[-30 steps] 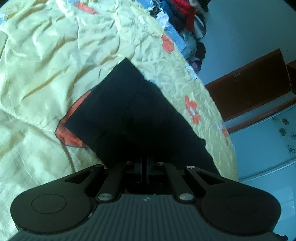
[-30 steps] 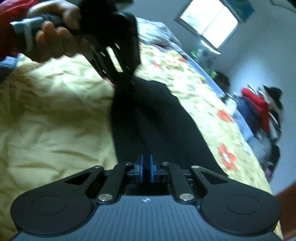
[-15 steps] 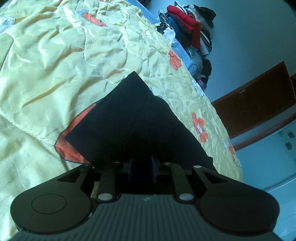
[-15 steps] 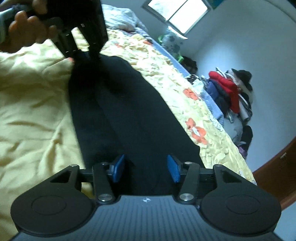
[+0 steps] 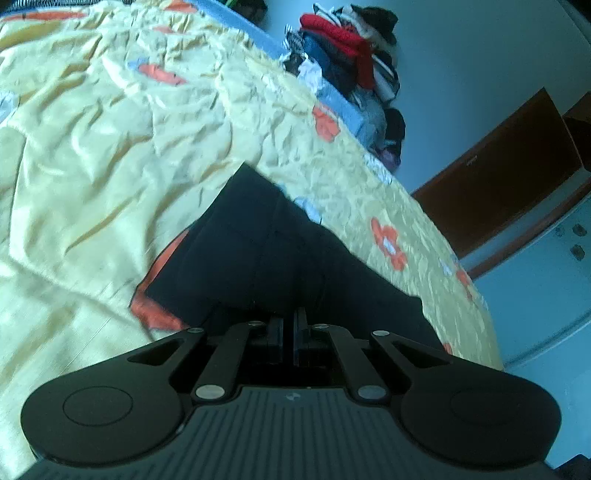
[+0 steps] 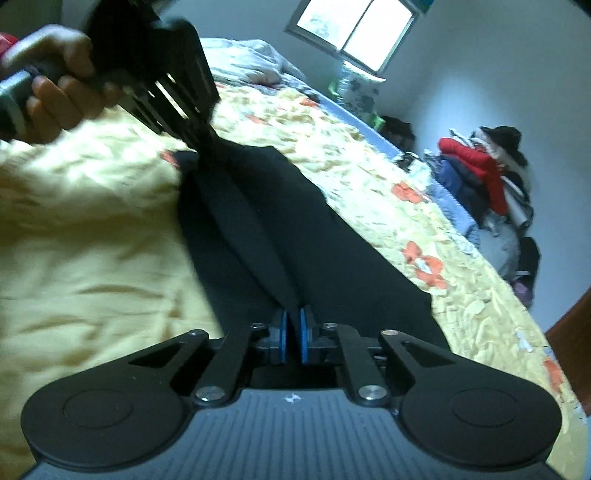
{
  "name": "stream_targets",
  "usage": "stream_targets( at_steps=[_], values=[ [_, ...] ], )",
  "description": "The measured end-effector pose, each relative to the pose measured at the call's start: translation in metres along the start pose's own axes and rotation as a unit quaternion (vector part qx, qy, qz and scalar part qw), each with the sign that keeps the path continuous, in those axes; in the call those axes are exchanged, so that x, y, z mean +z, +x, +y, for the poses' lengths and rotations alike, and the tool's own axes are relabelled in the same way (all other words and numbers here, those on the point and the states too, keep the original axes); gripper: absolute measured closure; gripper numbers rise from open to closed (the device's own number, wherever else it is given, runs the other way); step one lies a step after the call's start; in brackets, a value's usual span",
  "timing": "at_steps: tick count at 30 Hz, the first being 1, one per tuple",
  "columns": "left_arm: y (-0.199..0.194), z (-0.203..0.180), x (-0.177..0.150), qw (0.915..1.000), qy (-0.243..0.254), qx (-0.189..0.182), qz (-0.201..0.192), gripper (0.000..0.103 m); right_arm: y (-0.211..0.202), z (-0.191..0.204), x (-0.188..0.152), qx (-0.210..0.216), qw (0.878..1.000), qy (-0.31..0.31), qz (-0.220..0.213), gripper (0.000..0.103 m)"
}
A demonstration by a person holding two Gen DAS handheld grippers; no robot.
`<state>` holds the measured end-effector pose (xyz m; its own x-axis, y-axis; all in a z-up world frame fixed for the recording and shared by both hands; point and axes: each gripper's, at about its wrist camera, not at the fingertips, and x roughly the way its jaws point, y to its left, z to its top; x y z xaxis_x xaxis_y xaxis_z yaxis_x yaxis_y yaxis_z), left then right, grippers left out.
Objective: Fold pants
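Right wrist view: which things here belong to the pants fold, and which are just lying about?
In the job:
black pants
right gripper, shut on the fabric
left gripper, pinching the far end

Lying about:
clothes pile
yellow bedspread
window

Matt black cloth pants, crinkled, perhaps satiny bedspread

One pair of black pants lies on one bed. Two grippers: left and right. One hand shows. One window, one clothes pile, one wooden cabinet.
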<state>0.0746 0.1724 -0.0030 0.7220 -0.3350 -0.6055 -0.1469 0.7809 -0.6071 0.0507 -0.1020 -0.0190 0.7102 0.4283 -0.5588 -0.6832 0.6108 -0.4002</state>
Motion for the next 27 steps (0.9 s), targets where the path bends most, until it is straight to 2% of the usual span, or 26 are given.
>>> stream_targets(
  at_steps=[6, 8, 9, 11, 14, 16, 18, 20, 21, 22, 24, 26, 27],
  values=[
    [0.008, 0.013, -0.005, 0.9993, -0.010, 0.022, 0.027, 0.098, -0.002, 0.014, -0.002, 0.043, 0.999, -0.005, 0.022, 0.096],
    [0.011, 0.011, -0.005, 0.9989, 0.000, 0.033, 0.032, 0.089, 0.006, 0.013, -0.005, 0.046, 0.998, 0.016, 0.034, 0.096],
    [0.012, 0.011, -0.005, 0.9986, 0.001, 0.039, 0.034, 0.078, 0.007, 0.010, -0.008, 0.050, 0.998, 0.029, 0.032, 0.095],
    [0.009, 0.010, -0.004, 0.9984, 0.002, 0.043, 0.036, 0.078, 0.001, 0.006, -0.009, 0.060, 0.997, 0.052, 0.023, 0.091],
    [-0.004, 0.003, -0.003, 0.9971, 0.020, 0.068, 0.026, 0.067, -0.020, -0.006, -0.012, 0.085, 0.993, 0.085, -0.010, 0.089],
    [-0.014, -0.004, -0.004, 0.9941, 0.042, 0.099, 0.008, 0.062, -0.034, -0.020, -0.019, 0.071, 0.988, 0.130, -0.033, 0.088],
    [-0.024, -0.014, -0.008, 0.9895, 0.068, 0.126, -0.019, 0.062, -0.041, -0.036, -0.033, 0.024, 0.984, 0.174, -0.039, 0.086],
    [-0.030, -0.029, -0.011, 0.9840, 0.099, 0.142, -0.042, 0.062, -0.040, -0.051, -0.049, -0.022, 0.974, 0.225, -0.020, 0.068],
    [-0.031, -0.041, -0.014, 0.9814, 0.121, 0.141, -0.050, 0.061, -0.039, -0.057, -0.057, -0.027, 0.968, 0.249, -0.009, 0.043],
    [-0.030, -0.052, -0.016, 0.9791, 0.142, 0.135, -0.054, 0.058, -0.036, -0.063, -0.067, -0.019, 0.962, 0.272, 0.011, 0.021],
    [-0.022, -0.078, -0.026, 0.9732, 0.190, 0.118, -0.054, 0.054, -0.036, -0.062, -0.083, 0.012, 0.958, 0.286, 0.034, 0.022],
    [-0.010, -0.101, -0.037, 0.9681, 0.231, 0.089, -0.039, 0.051, -0.051, -0.062, -0.091, 0.022, 0.956, 0.293, 0.013, 0.022],
    [-0.003, -0.112, -0.044, 0.9651, 0.251, 0.069, -0.028, 0.050, -0.061, -0.065, -0.097, 0.025, 0.950, 0.312, 0.001, 0.022]
  ],
)
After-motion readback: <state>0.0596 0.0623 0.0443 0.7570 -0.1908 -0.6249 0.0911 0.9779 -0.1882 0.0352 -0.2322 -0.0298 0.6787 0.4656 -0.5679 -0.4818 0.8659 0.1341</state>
